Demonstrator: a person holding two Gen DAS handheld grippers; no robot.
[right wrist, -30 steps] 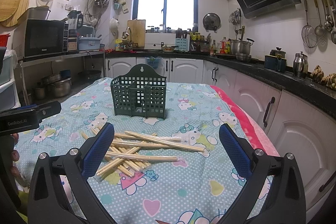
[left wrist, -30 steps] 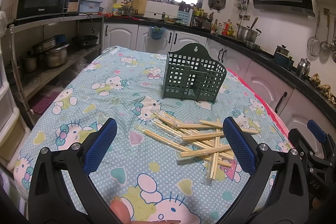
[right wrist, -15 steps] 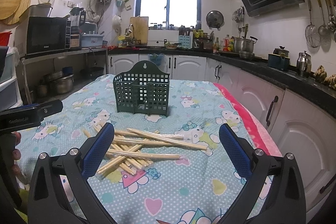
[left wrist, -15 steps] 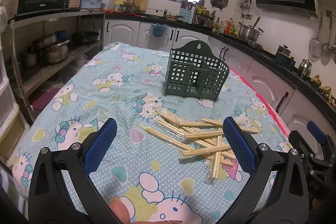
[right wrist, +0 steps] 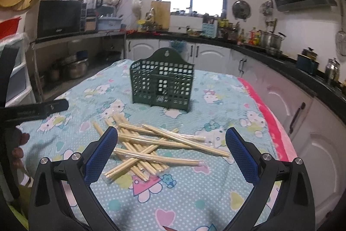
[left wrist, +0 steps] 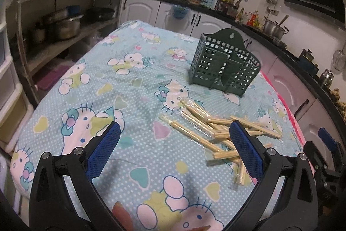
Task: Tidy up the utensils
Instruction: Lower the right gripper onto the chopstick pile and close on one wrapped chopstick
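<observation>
The chopsticks [right wrist: 151,148] lie crossed mid-frame on the desk [right wrist: 216,198], the green holder [right wrist: 161,83] upright beyond them (empty, I think). Both my left gripper [left wrist: 173,151] and right gripper [right wrist: 172,151] hover, jaws apart, nothing held. Next I'd single out one top pair.

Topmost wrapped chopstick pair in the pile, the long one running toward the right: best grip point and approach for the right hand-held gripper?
Judging from the right wrist view, grip the topmost chopstick pair near its right end, which juts clear of the pile. Come from above with the right hand-held gripper, jaws open, closing across its width. It lies flat on the tablecloth, so a side approach would likely just push it.
</observation>
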